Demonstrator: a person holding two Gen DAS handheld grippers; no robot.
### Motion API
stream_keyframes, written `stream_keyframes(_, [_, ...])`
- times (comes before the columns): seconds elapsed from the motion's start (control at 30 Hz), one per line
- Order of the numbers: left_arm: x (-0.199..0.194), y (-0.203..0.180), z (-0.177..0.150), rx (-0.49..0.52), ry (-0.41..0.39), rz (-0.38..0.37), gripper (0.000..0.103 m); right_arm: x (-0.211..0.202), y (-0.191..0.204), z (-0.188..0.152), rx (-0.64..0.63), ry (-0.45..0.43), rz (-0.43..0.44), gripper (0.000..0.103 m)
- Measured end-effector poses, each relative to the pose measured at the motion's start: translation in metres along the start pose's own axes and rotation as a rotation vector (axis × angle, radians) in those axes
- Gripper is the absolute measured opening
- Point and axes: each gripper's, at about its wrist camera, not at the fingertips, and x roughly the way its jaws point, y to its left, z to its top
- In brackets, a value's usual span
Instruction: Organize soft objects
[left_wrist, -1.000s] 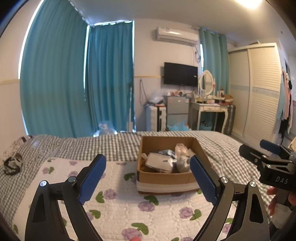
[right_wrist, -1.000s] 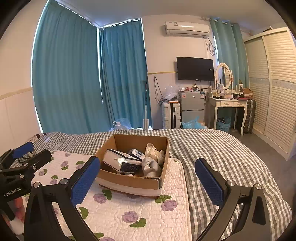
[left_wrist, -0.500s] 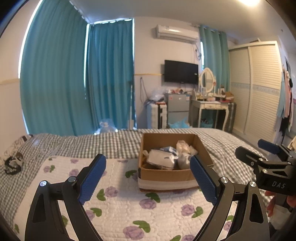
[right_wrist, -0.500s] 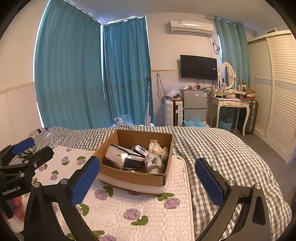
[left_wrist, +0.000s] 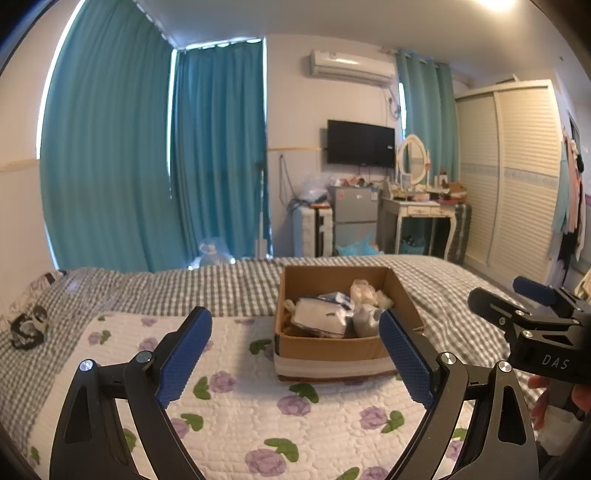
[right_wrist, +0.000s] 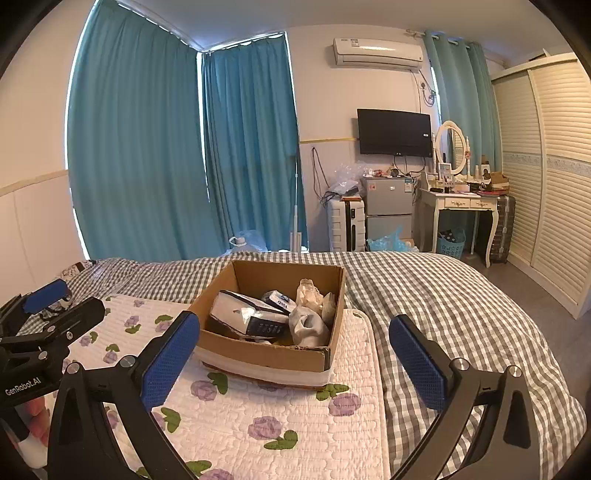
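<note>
Left wrist view: your left gripper (left_wrist: 295, 354) and right gripper (right_wrist: 295, 360) both have jaws spread, empty. Ahead of the jaws, the cardboard box (right_wrist: 266, 356) already holds soft packets (right_wrist: 251, 314); none lie loose on the bed (right_wrist: 424, 295).

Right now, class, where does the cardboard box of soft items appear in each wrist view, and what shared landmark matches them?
Left wrist view: cardboard box sits right of centre on the floral quilt.
Right wrist view: cardboard box sits just left of centre, on the same quilt.
Shared landmark: the wall-mounted TV beyond the bed.
</note>
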Motion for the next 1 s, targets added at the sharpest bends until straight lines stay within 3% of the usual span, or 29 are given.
stream_keyframes(1.0, [-0.0033,-0.0044,-0.0016,0.001,0.003,-0.003,0.093,0.0010,0.0004,-0.0026,0.011,0.000,-0.001,0.103])
